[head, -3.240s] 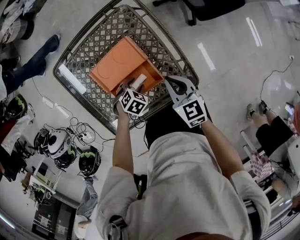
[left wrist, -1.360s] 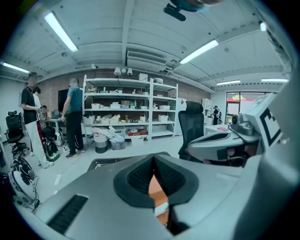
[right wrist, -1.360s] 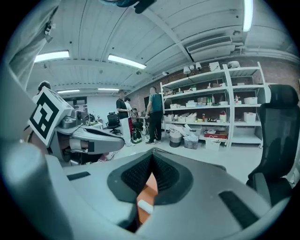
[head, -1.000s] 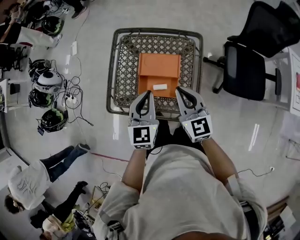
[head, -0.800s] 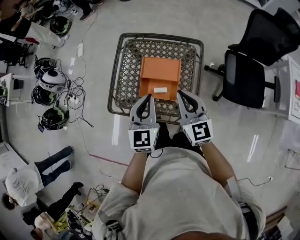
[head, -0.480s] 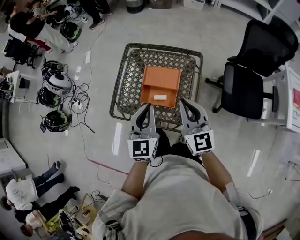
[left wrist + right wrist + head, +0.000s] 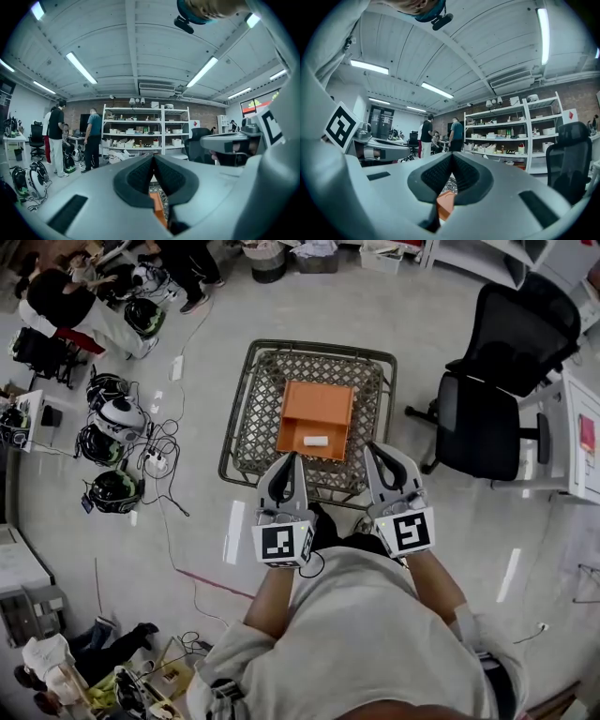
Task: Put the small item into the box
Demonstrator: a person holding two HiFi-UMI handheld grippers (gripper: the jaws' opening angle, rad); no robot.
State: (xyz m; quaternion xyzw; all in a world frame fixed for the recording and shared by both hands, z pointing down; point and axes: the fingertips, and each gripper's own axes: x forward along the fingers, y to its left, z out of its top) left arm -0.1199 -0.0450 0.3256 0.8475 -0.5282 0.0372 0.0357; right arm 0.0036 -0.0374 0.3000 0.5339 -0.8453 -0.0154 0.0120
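An orange box [image 7: 317, 407] lies in a wire basket [image 7: 234, 418] on the floor. A small white item [image 7: 316, 440] rests inside the box, near its front edge. My left gripper [image 7: 288, 457] is shut and holds nothing, raised just short of the basket's near rim. Beside it, my right gripper [image 7: 372, 448] is also shut and holds nothing. In the left gripper view the left gripper [image 7: 153, 157] has its pads together, with a sliver of the orange box [image 7: 158, 213] below them. The right gripper view shows the right gripper [image 7: 451, 157] closed over a corner of the box [image 7: 444, 206].
A black office chair [image 7: 497, 399] stands right of the basket. Helmets [image 7: 108, 418] and cables [image 7: 164, 460] lie on the floor to the left. People stand and sit at the upper left [image 7: 66, 296]. Shelves with goods [image 7: 140, 133] line the far wall.
My left gripper had the white item at the box; now the item lies in the box. Both grippers have drawn back toward my body, and the head view has straightened.
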